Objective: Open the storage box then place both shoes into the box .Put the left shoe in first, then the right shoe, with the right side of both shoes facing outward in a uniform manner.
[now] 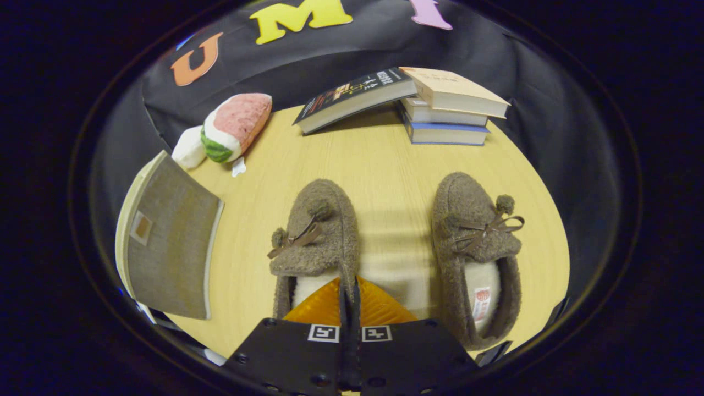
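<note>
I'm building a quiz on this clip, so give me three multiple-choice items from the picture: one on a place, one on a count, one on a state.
1. Where does the plush toy lie?
A. Between the shoes
B. On the books
C. On the table, beyond the box

2. How many books are there?
A. Two
B. Four
C. Six

3. How do the gripper fingers stand?
A. Shut, at the left shoe's rim
B. Wide open around the right shoe
C. Shut on a book

Key:
1 C, the toy rests past the grey box, near the cloth wall.
2 B, three books are stacked and a dark one leans on them.
3 A, the fingers meet with no gap at the left shoe; whether they pinch its rim is unclear. The right shoe lies apart.
</note>
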Available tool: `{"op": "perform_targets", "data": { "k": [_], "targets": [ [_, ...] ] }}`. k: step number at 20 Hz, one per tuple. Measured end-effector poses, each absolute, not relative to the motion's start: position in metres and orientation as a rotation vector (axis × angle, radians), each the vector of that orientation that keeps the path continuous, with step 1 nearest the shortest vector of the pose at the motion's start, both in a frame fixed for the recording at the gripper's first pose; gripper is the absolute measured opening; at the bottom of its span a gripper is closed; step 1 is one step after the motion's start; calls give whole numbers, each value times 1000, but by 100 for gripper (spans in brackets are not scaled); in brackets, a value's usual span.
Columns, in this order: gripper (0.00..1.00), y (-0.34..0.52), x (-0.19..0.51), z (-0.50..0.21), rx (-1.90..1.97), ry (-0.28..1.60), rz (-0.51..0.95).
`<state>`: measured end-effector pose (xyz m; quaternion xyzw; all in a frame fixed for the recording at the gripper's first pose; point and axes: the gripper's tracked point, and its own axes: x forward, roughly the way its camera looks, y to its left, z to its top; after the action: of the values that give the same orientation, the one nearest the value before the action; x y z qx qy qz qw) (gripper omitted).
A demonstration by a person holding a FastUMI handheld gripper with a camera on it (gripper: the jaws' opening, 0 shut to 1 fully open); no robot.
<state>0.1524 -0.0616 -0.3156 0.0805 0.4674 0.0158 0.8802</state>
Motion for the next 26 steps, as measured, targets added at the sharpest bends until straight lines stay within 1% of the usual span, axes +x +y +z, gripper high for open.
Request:
{"op": "perform_targets", "data": {
  "k": [5,9,14,16,22,26],
  "targets": [
    [0,-45,146,-278,257,933,41],
    [0,-17,145,-223,349,871,56],
    [0,44,149,-135,407,770,90],
    [0,78,149,-114,408,747,104],
    [0,184,135,-107,432,779,103],
    [0,251,133,-122,442,810,122]
  ]
}}
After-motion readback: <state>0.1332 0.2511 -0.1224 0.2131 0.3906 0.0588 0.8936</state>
